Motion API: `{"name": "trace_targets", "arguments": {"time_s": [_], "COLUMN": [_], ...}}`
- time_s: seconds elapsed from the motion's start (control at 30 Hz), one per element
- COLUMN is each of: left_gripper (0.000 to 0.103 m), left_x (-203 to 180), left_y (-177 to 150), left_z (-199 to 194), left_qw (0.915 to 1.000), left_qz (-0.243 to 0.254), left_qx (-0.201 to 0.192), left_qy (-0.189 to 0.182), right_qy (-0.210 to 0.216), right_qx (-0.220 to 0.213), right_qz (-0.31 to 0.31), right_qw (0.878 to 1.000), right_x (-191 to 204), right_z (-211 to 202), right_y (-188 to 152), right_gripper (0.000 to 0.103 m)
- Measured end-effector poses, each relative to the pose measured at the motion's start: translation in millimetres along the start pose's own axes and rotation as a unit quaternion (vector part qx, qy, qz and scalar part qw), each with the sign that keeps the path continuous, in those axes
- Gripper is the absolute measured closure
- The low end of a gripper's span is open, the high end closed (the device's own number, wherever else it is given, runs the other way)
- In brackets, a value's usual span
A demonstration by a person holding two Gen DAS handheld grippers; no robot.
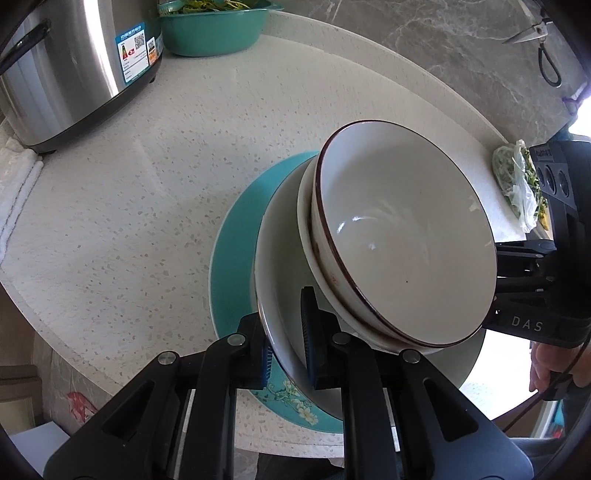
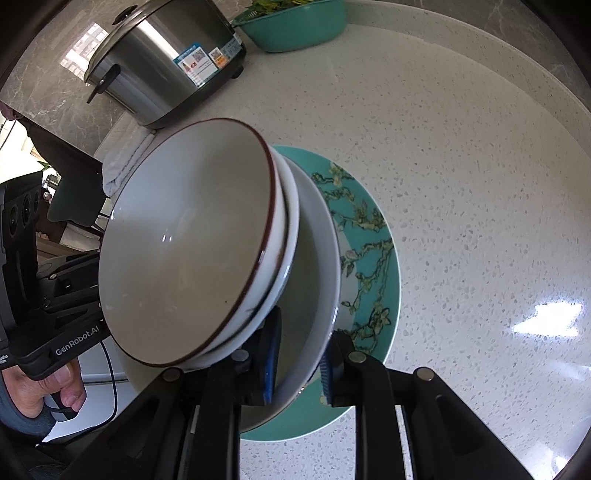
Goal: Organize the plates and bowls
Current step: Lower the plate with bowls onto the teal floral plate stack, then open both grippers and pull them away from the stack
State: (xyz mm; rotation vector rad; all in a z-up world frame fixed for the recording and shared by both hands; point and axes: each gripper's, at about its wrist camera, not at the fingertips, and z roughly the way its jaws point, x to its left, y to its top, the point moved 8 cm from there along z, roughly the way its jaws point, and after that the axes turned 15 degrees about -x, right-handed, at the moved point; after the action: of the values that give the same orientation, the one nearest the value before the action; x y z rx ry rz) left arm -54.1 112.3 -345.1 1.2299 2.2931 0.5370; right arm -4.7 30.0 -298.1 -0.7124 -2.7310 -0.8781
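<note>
Bowls stacked — scissors only left view.

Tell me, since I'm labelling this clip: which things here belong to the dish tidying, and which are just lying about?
Job:
- rimmed bowl
- white bowl, gripped by both tools
- teal plate
- left tool
- right tool

Lying about:
- rice cooker
- teal basin of greens
- scissors
- bag of greens
- towel
</note>
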Motion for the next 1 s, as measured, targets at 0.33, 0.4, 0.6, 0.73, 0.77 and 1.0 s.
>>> {"name": "trace_targets", "arguments": {"time_s": [0.33,0.4,0.6,0.73,0.77,1.0], "left_gripper": [0.092,0.092,0.092,0.091,0.090,0.087], "left_x": [-0.1,-0.2,-1.3,-3.4,-3.3,-3.2], "left_y": [-5.0,-6.9,-7.9,-9.5,-9.2,-5.0], "left_z": [-0.9,-2.4,-3.6,-6.1,-8.0,-31.2], "left_qw": [1.0000,1.0000,1.0000,1.0000,0.9999,0.9992], "left_qz": [0.006,0.006,0.006,0.006,0.006,-0.005], "left_qx": [-0.004,-0.004,-0.006,-0.007,-0.010,-0.035], "left_qy": [-0.003,-0.002,-0.001,-0.001,0.000,0.020], "right_qy": [-0.003,-0.002,-0.004,-0.007,-0.007,-0.013], "right_qx": [-0.008,-0.008,-0.011,-0.017,-0.019,-0.032], "right_qz": [0.001,0.001,0.006,0.007,0.006,0.007], "right_qw": [1.000,1.000,1.000,1.000,1.000,0.999], "right_x": [-2.9,-2.1,-1.7,-1.2,-1.5,-6.8], "right_z": [-0.1,-0.1,0.3,-4.1,-5.9,-23.3], "right_y": [0.4,0.4,2.2,1.7,1.1,-0.7], "right_gripper": [0.082,0.082,0.081,0.078,0.074,0.055]}}
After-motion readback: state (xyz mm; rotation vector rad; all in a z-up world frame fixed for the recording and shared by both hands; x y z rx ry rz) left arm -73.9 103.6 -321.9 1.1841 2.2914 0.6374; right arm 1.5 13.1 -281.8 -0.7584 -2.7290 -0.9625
